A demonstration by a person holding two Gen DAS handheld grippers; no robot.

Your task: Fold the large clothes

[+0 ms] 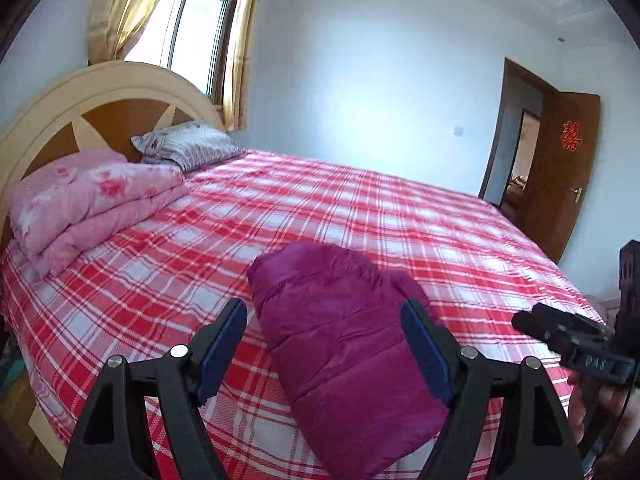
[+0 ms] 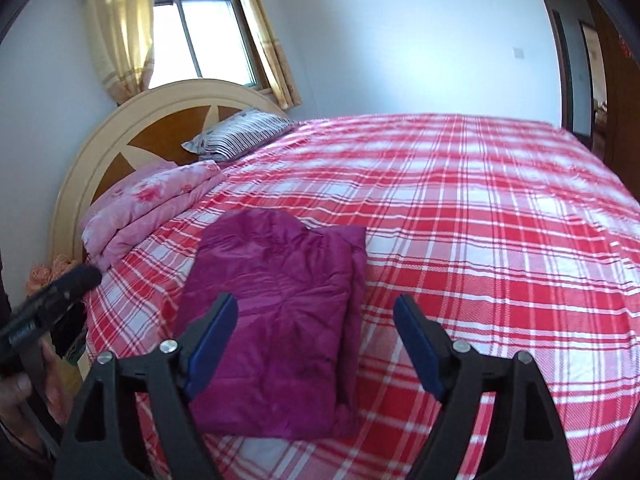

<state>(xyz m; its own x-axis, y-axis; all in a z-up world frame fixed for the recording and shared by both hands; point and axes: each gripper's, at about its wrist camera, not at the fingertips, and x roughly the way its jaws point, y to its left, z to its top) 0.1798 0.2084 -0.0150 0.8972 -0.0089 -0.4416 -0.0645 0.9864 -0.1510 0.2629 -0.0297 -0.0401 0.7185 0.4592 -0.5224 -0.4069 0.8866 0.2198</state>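
Note:
A magenta padded jacket (image 1: 344, 344) lies folded into a thick bundle on the red-and-white plaid bed sheet (image 1: 400, 216), near the bed's front edge. My left gripper (image 1: 324, 308) hangs above the bundle's near end, open, its blue pads clear of the fabric. In the right wrist view the same jacket (image 2: 280, 300) shows as a rough rectangle with a folded flap along its right side. My right gripper (image 2: 315, 300) hovers over its near right part, open, with nothing between the pads. Each view catches the other tool's black body at its edge, held by a hand.
A folded pink floral quilt (image 1: 88, 204) and a striped pillow (image 1: 188, 146) lie against the cream and brown headboard (image 1: 80, 112). The plaid sheet (image 2: 500, 240) stretches wide to the right of the jacket. A curtained window (image 1: 192, 32) and an open brown door (image 1: 560, 176) are behind.

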